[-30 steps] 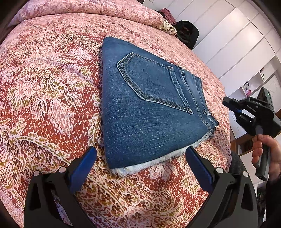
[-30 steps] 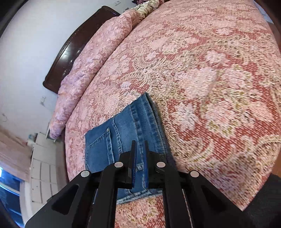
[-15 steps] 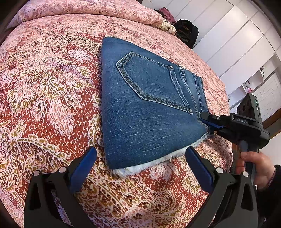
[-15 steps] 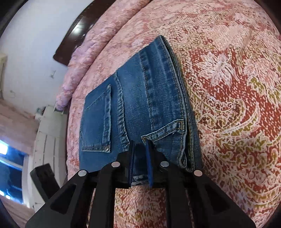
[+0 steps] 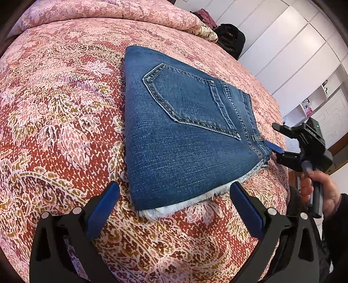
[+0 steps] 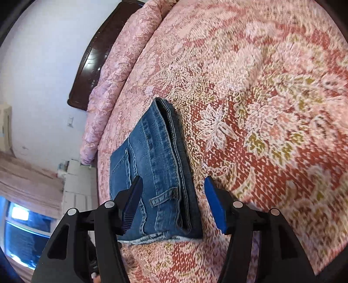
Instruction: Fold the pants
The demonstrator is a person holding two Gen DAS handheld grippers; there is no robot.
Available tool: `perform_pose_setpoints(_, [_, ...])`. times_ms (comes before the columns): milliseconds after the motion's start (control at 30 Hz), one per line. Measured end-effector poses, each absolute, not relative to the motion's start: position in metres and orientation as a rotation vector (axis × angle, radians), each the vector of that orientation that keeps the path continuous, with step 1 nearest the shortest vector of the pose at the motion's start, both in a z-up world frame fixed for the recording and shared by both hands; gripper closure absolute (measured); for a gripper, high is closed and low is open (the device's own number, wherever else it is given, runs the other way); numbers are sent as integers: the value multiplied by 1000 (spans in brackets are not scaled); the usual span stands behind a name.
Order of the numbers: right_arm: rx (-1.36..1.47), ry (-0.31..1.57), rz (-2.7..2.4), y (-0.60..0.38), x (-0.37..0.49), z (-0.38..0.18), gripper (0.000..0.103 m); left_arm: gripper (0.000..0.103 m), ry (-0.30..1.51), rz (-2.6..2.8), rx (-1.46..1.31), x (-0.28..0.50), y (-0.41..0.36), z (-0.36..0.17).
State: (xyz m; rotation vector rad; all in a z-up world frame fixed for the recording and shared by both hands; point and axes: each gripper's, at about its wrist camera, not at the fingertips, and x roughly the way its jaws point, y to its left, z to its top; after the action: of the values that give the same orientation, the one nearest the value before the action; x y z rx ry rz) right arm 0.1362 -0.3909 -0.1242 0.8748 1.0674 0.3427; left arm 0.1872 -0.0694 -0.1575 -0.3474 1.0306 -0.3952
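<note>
Pants [image 5: 191, 139]: folded into a compact denim block on the bedspread [image 5: 61, 122], back pocket facing up
Hidden: you cannot see the layers beneath the top panel; only a white frayed hem shows along the near edge
Cut off: your left gripper [image 5: 174, 202] shows only its two blue pads and black arms
Left gripper state: jaws wide apart, nothing between them, just short of the near hem
Right gripper [image 6: 173, 202] state: jaws opening, straddling the waistband corner, pads not pressing the denim
Edges: stacked folds show along the right side in the right wrist view
Open room: bare bedspread lies left of the pants and far toward the pillows [image 5: 104, 13]
</note>
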Motion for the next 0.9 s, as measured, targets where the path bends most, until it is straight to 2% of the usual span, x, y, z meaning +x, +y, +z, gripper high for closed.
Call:
perform_pose_setpoints(67, [928, 1084, 401, -387, 143, -134, 45, 2, 1030, -396, -347, 186, -69, -158])
perform_pose_setpoints(267, [819, 1157, 442, -365, 159, -141, 45, 2, 1028, -399, -346, 186, -69, -160])
perform_pose_setpoints(300, [791, 1170, 457, -359, 159, -139, 41, 2, 1028, -399, -346, 187, -68, -160])
perform_pose_setpoints(367, [765, 1207, 503, -351, 162, -135, 38, 2, 1028, -399, -346, 188, -68, -160])
perform_pose_setpoints(433, [849, 1165, 594, -352, 160, -127, 37, 2, 1027, -401, -350, 187, -68, -160])
perform_pose_setpoints(500, [792, 1176, 557, -354, 158, -129, 38, 2, 1025, -403, -358, 189, -66, -161])
perform_pose_setpoints(533, [778, 1212, 511, -356, 157, -137, 43, 2, 1025, -402, -358, 190, -65, -161])
perform_pose_setpoints(567, [787, 1208, 496, -360, 155, -143, 54, 2, 1025, -403, -355, 191, -65, -162])
perform_pose_setpoints(600, [805, 1190, 492, -363, 153, -145, 59, 2, 1026, -404, -354, 191, -64, -162])
perform_pose_setpoints(667, [854, 1168, 555, -361, 146, -143, 59, 2, 1026, -410, -364, 192, -62, -162])
perform_pose_setpoints(700, [798, 1147, 582, -356, 141, -138, 70, 2, 1026, -414, -383, 193, -59, -163])
perform_pose_setpoints(733, [769, 1153, 571, -357, 139, -139, 74, 2, 1026, -417, -394, 194, -55, -163])
perform_pose_setpoints(833, [875, 1102, 585, -370, 130, -155, 79, 2, 1034, -424, -399, 196, -51, -160])
perform_pose_setpoints(900, [847, 1083, 588, -367, 125, -153, 79, 2, 1012, -423, -417, 196, -44, -152])
